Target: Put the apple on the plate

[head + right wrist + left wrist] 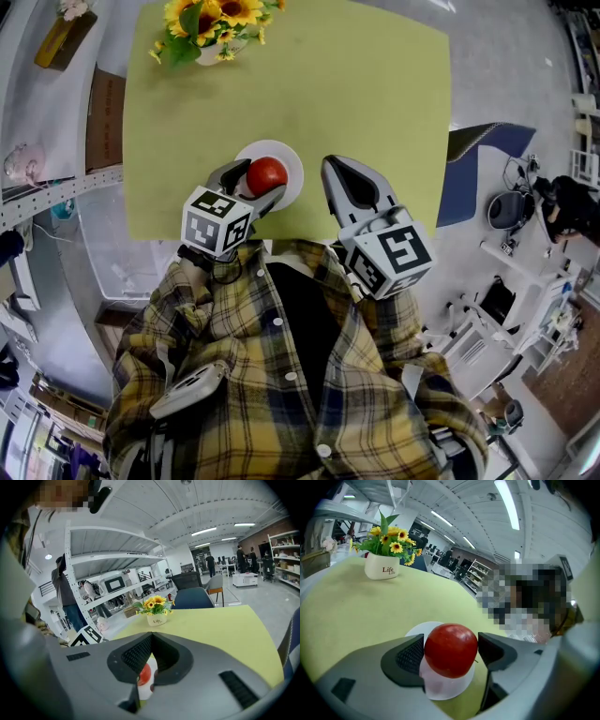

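gripping the apple (451, 649) between its jaws, the left gripper (261, 183) holds it right over the white plate (292, 161), so the set-down lies straight below; the right gripper (339, 174), jaws together and empty, hangs beside.

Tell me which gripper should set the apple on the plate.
Left: the left gripper is shut on the apple, directly over the plate. The right gripper is shut and empty beside it.
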The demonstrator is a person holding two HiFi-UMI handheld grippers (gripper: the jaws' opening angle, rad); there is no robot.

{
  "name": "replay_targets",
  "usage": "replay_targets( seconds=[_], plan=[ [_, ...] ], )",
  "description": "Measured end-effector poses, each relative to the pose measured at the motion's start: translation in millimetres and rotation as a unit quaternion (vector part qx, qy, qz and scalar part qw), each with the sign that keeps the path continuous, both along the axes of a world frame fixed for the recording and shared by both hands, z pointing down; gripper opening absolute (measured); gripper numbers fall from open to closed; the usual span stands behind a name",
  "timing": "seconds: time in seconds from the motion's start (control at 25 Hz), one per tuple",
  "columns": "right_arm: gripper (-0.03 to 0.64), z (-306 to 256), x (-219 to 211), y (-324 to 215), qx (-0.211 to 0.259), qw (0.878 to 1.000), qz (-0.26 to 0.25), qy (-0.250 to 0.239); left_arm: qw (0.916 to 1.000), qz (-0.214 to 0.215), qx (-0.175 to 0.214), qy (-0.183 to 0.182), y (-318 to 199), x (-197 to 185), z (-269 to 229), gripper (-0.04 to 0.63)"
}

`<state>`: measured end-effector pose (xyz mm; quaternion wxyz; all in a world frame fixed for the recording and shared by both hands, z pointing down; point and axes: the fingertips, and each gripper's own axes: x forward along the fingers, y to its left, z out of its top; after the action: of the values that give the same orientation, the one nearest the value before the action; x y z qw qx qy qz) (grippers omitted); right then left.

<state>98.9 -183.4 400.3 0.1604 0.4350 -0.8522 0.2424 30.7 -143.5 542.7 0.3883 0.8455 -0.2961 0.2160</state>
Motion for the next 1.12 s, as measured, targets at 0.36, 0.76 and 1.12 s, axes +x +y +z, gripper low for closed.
replay_targets(
  seconds=[0.36, 0.76, 1.12],
  plan=[
    [-0.003, 0.0, -2.3, -0.7, 0.001, 1.000, 0.002, 0.000, 1.0000, 0.000, 0.008, -0.005, -2.5, -2.4, -2.7, 0.347],
    [-0.003, -6.8, -3.7, -0.3, 0.008, 1.000, 0.001, 0.001, 0.9998, 0.006, 0.020, -0.002, -2.3, -5.8, -15.2, 0.347],
    [-0.003, -10.7, -7.7, 4.5, 0.010, 1.000, -0.002, 0.000, 0.9995, -0.014, 0.023, 0.016, -5.0, -15.1, -31.8, 0.347]
  ],
)
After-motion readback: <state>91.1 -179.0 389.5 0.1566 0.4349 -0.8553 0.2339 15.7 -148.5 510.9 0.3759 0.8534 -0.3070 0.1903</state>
